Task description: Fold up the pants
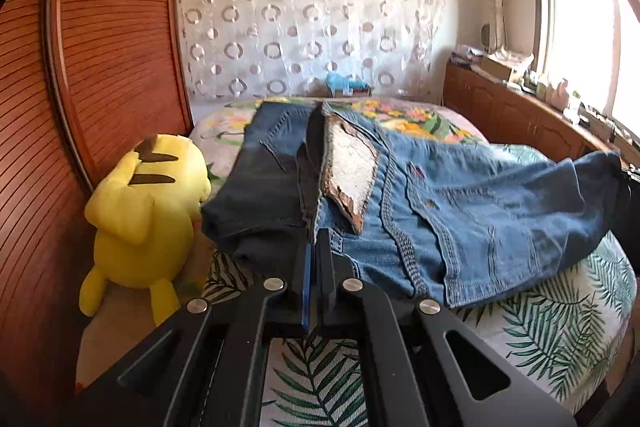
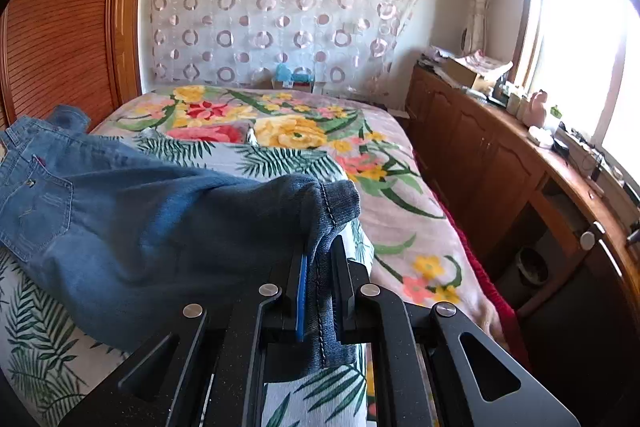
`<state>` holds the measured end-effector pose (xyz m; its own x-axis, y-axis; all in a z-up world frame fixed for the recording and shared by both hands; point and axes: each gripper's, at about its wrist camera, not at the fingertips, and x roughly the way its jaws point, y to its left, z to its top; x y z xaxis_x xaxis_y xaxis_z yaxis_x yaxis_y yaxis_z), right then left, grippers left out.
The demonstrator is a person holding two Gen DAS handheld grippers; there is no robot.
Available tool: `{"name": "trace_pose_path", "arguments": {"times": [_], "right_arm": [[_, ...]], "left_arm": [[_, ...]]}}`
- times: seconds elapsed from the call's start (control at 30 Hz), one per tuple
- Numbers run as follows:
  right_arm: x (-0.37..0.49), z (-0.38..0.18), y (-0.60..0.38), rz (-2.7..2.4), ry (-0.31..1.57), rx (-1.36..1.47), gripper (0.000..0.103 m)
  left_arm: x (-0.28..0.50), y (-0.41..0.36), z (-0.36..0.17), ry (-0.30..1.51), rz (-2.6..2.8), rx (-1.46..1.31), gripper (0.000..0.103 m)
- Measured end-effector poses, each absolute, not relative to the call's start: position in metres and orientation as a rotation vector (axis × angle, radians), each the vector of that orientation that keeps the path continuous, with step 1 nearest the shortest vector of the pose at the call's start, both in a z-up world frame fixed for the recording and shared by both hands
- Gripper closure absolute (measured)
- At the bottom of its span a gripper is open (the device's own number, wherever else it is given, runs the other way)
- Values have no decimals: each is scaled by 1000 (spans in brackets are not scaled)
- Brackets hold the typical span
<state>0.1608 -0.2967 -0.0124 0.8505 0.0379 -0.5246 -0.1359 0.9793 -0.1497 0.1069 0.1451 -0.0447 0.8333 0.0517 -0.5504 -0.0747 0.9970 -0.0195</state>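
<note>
A yellow plush toy [image 1: 140, 211] sits at the far left of the bed [image 2: 420, 227]. Beside it the left gripper [image 1: 312, 251] has its jaws pressed together on the jeans [image 1: 460, 211] at the waistband. Further right, the right gripper [image 2: 318, 259] pinches a leg hem; the jeans drape between them over the bed.

Blue jeans [image 1: 460, 211] spread across the bed, light blue with pockets up. Waist end at 6 o'clock, lifted and pinched, white lining showing. Darker leg lying toward 12 o'clock. Hem [image 2: 332, 227] lifted too, pinched.
</note>
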Motion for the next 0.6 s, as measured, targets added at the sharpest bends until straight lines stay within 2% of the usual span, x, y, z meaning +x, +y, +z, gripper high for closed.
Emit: {"name": "trace_pose_path", "arguments": {"times": [0.37,0.6], "right_arm": [[85,-14,-316,156,529,-153,94],[43,-31,-341,196,594,-97,94]], "left_arm": [[44,165,-36,564,72,-76,101],[24,163,-53,620,61,-60,101]]}}
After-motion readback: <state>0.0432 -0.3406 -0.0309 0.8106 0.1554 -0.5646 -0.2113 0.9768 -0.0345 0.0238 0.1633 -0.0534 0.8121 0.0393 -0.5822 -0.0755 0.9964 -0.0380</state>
